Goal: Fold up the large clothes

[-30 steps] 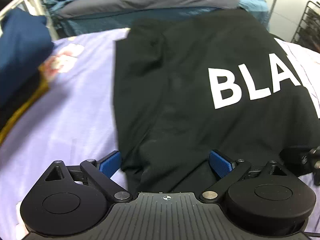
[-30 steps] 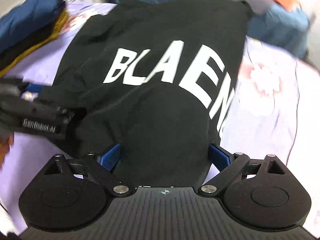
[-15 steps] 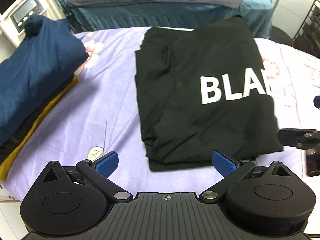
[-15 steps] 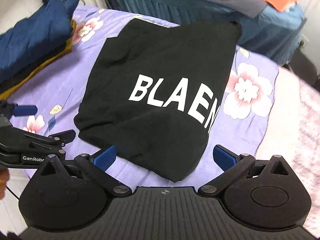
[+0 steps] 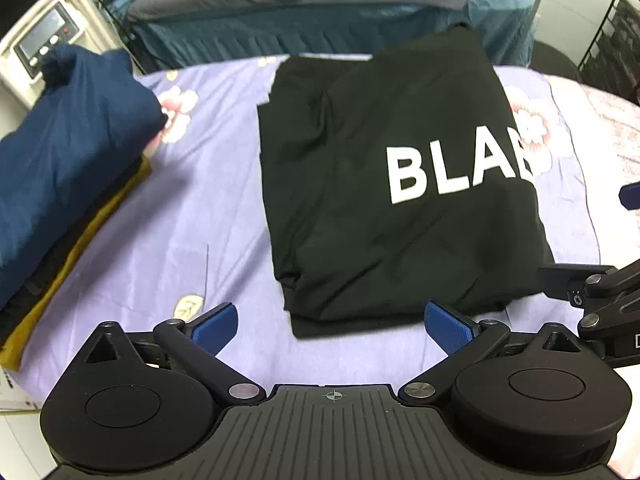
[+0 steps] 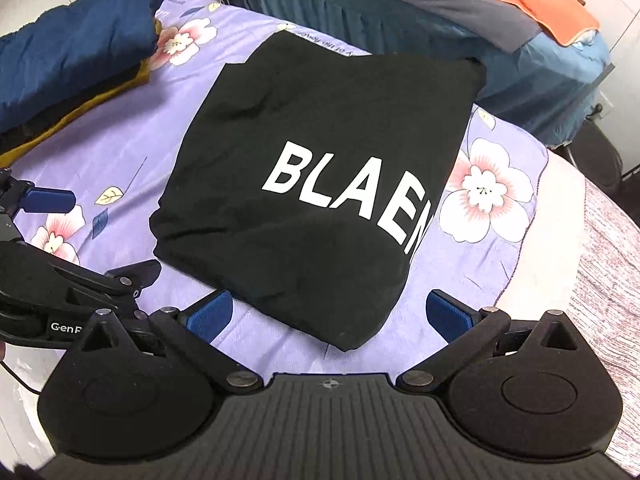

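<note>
A: Where's the folded shirt (image 5: pixel 384 184)?
B: Flat on the bedsheet (image 5: pixel 192 224), roughly mid-bed, nothing on top of it.
A: Stack of folded clothes (image 5: pixel 68 168)?
B: At the sheet's left edge, well apart from the shirt. In the right wrist view the same stack (image 6: pixel 68 56) sits at the far left corner.
A: Grippers?
B: Left gripper (image 5: pixel 334 324) above the near edge, off the shirt's near left corner. Right gripper (image 6: pixel 328 314) above its near right corner. Neither touches it.
A: Behind the bed?
B: A second bed (image 6: pixel 440 4) past the far edge, with a cloth (image 6: pixel 540 8) lying on it.
</note>
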`<state>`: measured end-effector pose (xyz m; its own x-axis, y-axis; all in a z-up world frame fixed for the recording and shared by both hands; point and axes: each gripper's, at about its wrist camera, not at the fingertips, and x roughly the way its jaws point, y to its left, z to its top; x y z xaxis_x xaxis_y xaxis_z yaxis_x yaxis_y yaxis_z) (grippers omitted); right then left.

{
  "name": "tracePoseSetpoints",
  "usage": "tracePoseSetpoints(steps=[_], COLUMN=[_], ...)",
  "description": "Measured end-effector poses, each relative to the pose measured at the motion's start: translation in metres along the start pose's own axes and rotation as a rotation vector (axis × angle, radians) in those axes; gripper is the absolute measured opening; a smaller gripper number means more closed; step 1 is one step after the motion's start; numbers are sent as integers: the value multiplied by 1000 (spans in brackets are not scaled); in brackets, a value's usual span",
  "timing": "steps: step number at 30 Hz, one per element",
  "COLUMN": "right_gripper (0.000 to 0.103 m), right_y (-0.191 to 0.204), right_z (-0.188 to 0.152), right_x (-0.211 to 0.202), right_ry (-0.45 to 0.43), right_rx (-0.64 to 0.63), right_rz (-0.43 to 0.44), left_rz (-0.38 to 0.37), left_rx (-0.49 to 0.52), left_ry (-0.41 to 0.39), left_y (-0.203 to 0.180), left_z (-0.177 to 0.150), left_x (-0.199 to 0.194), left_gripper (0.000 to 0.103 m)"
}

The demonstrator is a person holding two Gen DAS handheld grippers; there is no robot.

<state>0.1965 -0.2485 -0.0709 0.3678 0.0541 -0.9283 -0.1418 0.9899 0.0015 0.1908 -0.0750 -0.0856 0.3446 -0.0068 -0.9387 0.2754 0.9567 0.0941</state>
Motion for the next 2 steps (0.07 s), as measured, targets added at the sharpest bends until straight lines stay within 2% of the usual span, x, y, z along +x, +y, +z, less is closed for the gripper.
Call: tracePoseSetpoints(steps=[2], right_gripper=[102], right_y=[-1], right_z=[0], right_x=[1], right_ry=[1], right_rx=[5], right_rz=[0], left_rz=[1], left_rx=[1], left_ry=[7], left_y=[0], left_z=[0], left_x=[1], left_gripper=[103])
